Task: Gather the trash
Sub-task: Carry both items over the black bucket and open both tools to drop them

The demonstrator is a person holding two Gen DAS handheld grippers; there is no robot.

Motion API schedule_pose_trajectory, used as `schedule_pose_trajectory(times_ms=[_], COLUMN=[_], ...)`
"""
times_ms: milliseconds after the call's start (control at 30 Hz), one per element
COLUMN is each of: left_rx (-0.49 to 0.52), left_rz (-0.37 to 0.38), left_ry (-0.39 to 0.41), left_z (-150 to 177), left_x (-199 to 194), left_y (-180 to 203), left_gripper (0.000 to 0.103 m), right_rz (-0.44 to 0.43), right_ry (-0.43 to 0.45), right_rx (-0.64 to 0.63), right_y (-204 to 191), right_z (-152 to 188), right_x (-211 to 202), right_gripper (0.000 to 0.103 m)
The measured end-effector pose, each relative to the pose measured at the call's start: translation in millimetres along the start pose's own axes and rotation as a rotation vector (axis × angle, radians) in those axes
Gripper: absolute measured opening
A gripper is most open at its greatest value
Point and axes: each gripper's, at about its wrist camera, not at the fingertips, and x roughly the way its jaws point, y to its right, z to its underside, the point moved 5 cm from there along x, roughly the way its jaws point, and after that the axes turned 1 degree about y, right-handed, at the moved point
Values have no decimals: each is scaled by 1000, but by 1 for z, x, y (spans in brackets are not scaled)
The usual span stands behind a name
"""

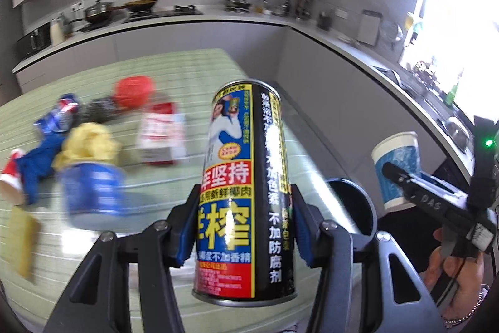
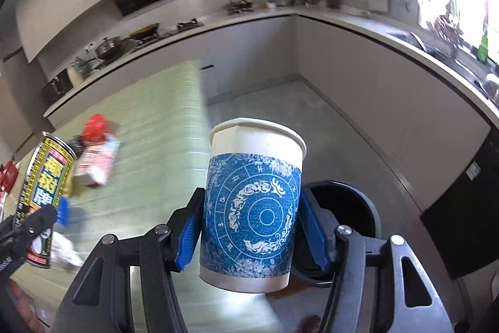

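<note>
While left claw [image 1: 243, 227] clamps can [image 1: 241, 192] | right claw [image 2: 251, 223] grips paper cup [image 2: 252, 205] | green-striped table [image 1: 162, 74] | kitchen counter [image 1: 187, 21]

The can [image 1: 243, 192] stands left of the cup [image 1: 396, 167], the bin [image 2: 343, 227] behind the cup.

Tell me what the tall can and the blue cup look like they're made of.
The can looks like metal with a glossy printed wrap: bright highlights and a dark rolled rim at each end. The cup looks like paper, matte white with a blue print, a rolled lip and a visible side seam.
</note>
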Motion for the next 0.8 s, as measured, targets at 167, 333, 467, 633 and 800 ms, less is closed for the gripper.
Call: schedule_pose_trajectory(times_ms=[167, 333, 467, 633, 800], left_rx=[-17, -25, -19, -12, -3], left_rz=[33, 37, 19, -16, -14], left_ry=[-61, -102, -129, -164, -228], left_z=[0, 3, 14, 25, 44], left_x=[48, 92, 109, 133, 166], left_y=[80, 139, 167, 184, 203], left_gripper=[54, 54, 54, 54, 54], right_rz=[-10, -51, -85, -89, -76], right_ry=[-117, -223, -275, -296, -263], right_rx=[-27, -57, -72, -64, -31], right_y=[88, 132, 148, 168, 195], right_z=[8, 24, 38, 45, 43], right_x=[42, 90, 119, 145, 149], right_gripper=[61, 61, 63, 76, 76])
